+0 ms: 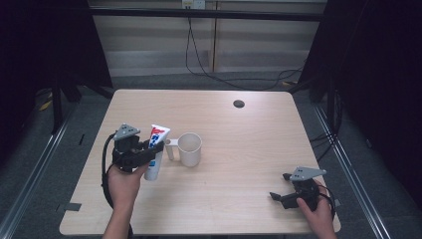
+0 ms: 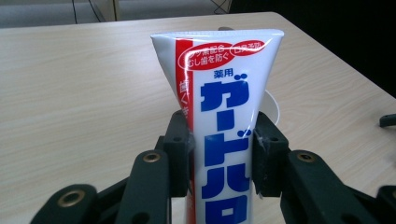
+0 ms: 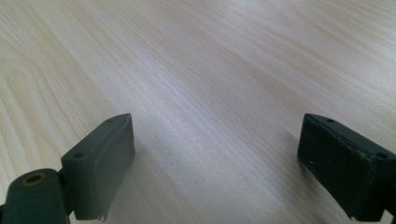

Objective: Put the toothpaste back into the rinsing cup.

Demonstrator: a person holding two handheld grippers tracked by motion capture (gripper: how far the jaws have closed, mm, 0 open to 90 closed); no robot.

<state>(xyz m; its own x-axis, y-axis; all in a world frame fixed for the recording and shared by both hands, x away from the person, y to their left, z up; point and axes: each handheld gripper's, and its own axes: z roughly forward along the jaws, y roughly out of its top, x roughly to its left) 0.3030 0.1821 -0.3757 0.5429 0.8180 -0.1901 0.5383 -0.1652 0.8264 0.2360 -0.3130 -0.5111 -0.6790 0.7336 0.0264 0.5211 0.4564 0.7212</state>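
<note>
A white toothpaste tube [image 1: 156,152] with red and blue print stands upright, crimped end up, in my left gripper [image 1: 149,153], just left of a cream mug [image 1: 190,149]. In the left gripper view both black pads press the sides of the tube [image 2: 223,126], and the mug's rim [image 2: 272,106] peeks out behind it. My right gripper [image 1: 281,186] rests near the table's front right corner, held by a hand. Its jaws stand wide apart over bare wood [image 3: 215,140] with nothing between them.
The mug's handle [image 1: 170,148] points left toward the tube. A dark round grommet hole [image 1: 239,103] sits at the back of the wooden table [image 1: 239,199]. Cables trail on the floor behind the table, and dark curtains flank both sides.
</note>
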